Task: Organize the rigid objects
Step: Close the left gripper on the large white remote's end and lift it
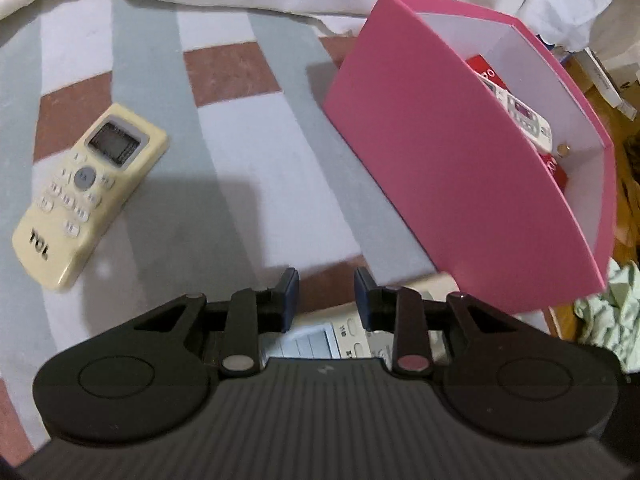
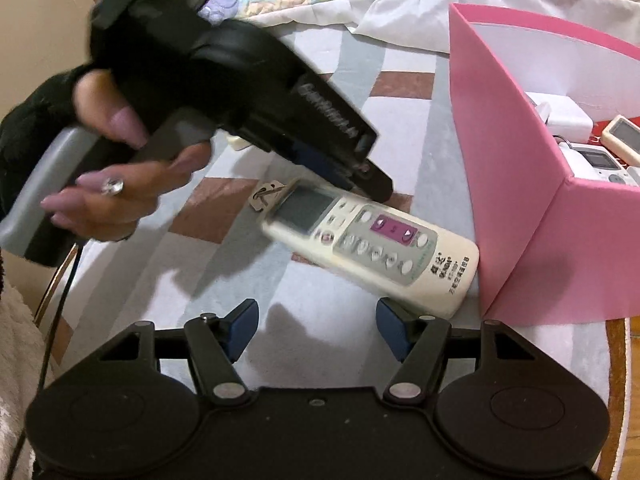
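Lying just beside the pink box [image 2: 520,184] on the bed's striped cover, the white remote [image 2: 372,248] sits under the left tongs [image 2: 360,176], whose grip cannot be told. Right tongs [image 2: 318,326] gape empty. Advise clamping across its width.

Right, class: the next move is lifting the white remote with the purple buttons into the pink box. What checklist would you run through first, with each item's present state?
1. Right gripper fingers apart with nothing between them: ok.
2. White remote lying flat, face up on the bedspread: ok.
3. Left gripper clear of that remote: not ok; it hangs over the screen end.
4. Gap between the remote and the pink box wall: cannot tell; they lie very close.
5. Box open at the top: ok; other remotes already lie inside.
6. Everything sorted: not ok; a cream remote lies out on the bedspread.
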